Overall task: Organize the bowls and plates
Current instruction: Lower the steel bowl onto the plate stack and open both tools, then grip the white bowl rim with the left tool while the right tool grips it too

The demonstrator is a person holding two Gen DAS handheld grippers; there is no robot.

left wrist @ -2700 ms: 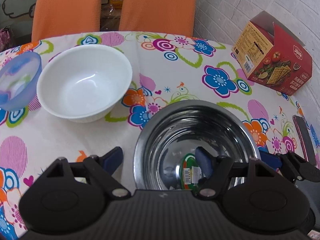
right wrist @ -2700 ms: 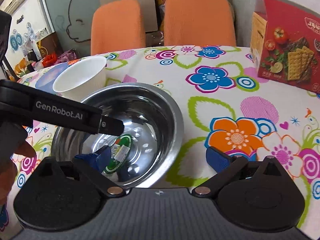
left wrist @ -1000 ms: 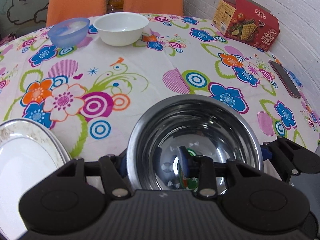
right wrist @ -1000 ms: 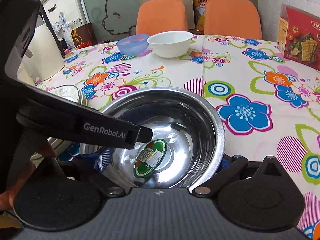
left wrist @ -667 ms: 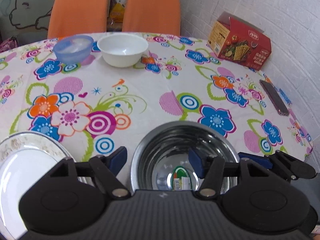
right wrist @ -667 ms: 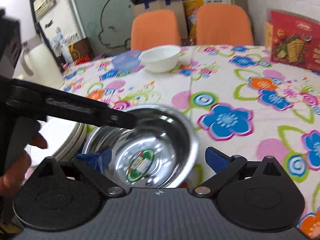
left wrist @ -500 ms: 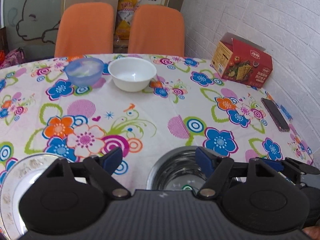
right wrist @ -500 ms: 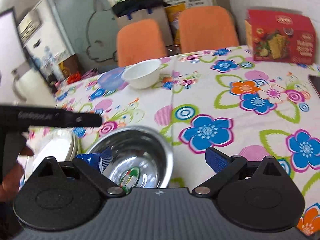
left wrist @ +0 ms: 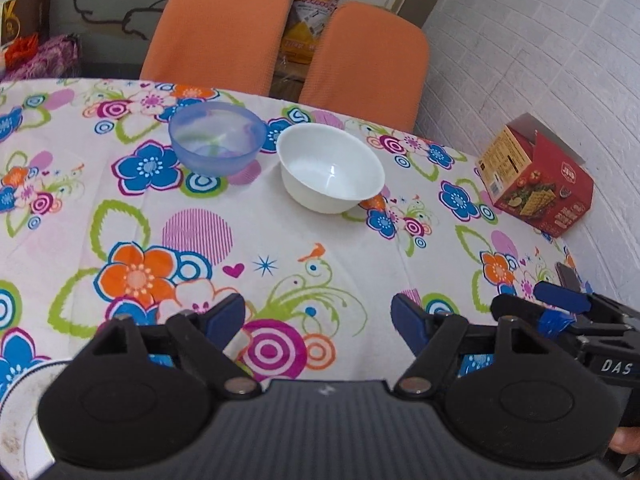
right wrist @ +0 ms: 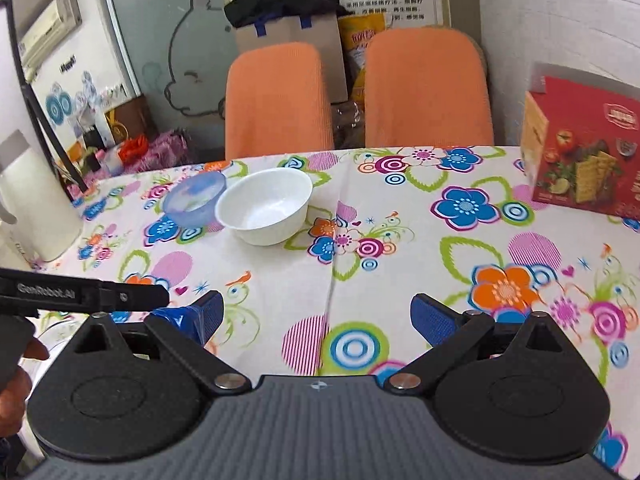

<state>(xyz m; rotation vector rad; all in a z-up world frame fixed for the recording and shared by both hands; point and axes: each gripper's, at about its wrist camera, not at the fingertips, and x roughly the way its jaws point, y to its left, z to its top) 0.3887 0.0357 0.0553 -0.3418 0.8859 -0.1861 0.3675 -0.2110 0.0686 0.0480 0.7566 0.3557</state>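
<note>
Floral tablecloth (left wrist: 328,248) everywhere, that loud flower-and-circle print covering the whole table, with two orange chairs (right wrist: 280,100) pushed in at the far side and a white brick wall on the right. From where I sat driving this thing, my left gripper (left wrist: 318,318) had its jaws spread wide with nothing between them, just cloth showing in the gap. Same deal with my right gripper (right wrist: 316,312), blue pads apart and nothing held. Both hung above the near part of the table. The white bowl (left wrist: 330,168) sat upright toward the far side, and the blue translucent bowl (left wrist: 217,144) was just beside it on the left, so close I couldn't tell whether the rims were touching. A plate (left wrist: 18,408) with a speckled rim peeked in at the bottom left corner of the left wrist view, mostly hidden behind the gripper body. Over by the wall stood a red cracker box (left wrist: 536,184) with its flap up, well apart from the bowls. A dark phone (left wrist: 566,276) lay near the right edge of the table, partly behind the other gripper. In the right wrist view a white kettle-looking thing (right wrist: 28,208) stood at the far left.
</note>
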